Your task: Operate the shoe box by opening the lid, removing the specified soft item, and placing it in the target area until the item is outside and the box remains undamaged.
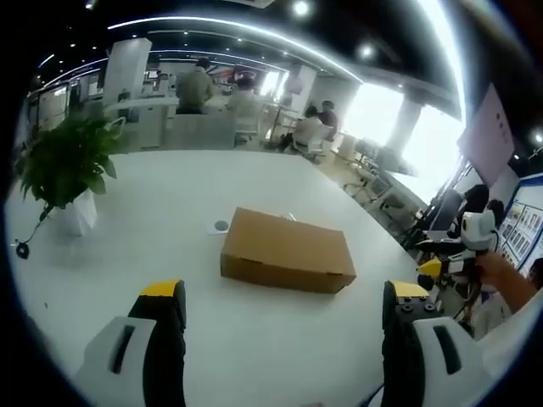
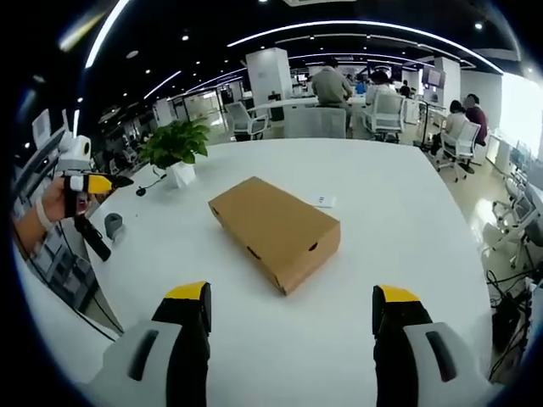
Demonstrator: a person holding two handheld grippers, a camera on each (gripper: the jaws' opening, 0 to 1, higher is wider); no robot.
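- Shoe box (image 1: 287, 251): brown cardboard, lid on and shut, lying flat at the centre of the left gripper view on the white surface (image 1: 170, 220); also at the centre of the right gripper view (image 2: 276, 229).
- Soft item: not visible; presumably inside the shut box.
- Progress, as judged: nothing done yet. The lid is unopened, the item is not out and the target area cannot be identified. Opening, removing and placing all remain. The box looks undamaged.
- Left tool (image 1: 288, 309): released, jaws spread wide at the bottom of the frame with nothing between them, well short of the box.
- Right tool (image 2: 293, 309): released, jaws wide apart at the bottom of the frame, empty and clear of the box.
- Left gripper view, particular: the box's long plain side; a small white card with a round mark (image 1: 220, 226) just beyond the box's far corner; a potted plant (image 1: 66, 161) at the left; the other tool in a person's hand (image 1: 496, 271) at the right edge.
- Right gripper view, particular: the box's end face with two small slots; a small dark cup (image 2: 113, 225) near the left edge of the surface; the other tool, in a hand, at the far left (image 2: 85, 185); the plant (image 2: 176, 146) at the upper left.
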